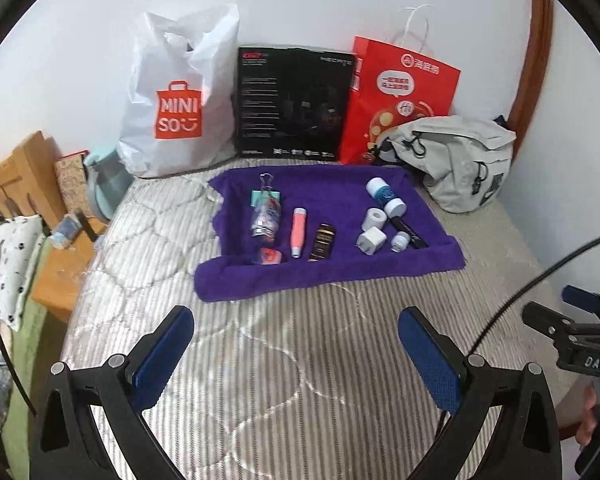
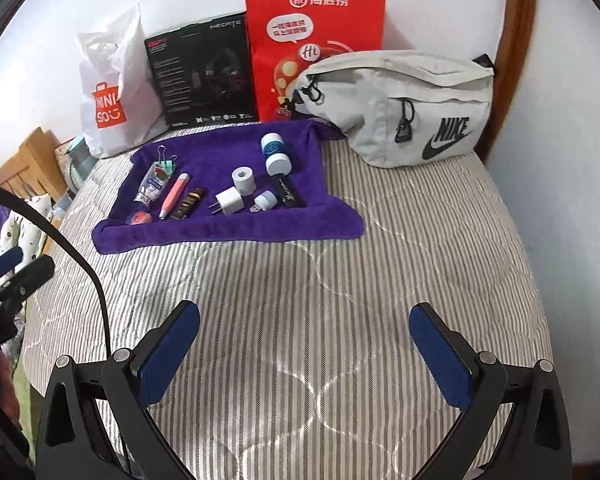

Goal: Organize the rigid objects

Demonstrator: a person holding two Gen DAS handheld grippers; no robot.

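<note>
Striped bed (image 2: 340, 280) carries purple towel (image 2: 220, 228) (centre frame), grey waist bag (image 2: 380, 120) upper right; bags and box along top.

The left gripper (image 1: 296, 344) is hovering over the striped quilt (image 1: 300, 380), its blue-padded fingers (image 1: 164, 356) spread wide with nothing between them. Ahead of the fingertips, well apart, a purple towel (image 1: 340, 268) is lying flat, carrying a pink tube (image 1: 298, 232), a dark brown case (image 1: 322, 242) just right of it, and a white charger plug (image 1: 371, 241) further right. Off to the right of the fingers, the right gripper (image 1: 580, 332) is showing at the edge.
</note>
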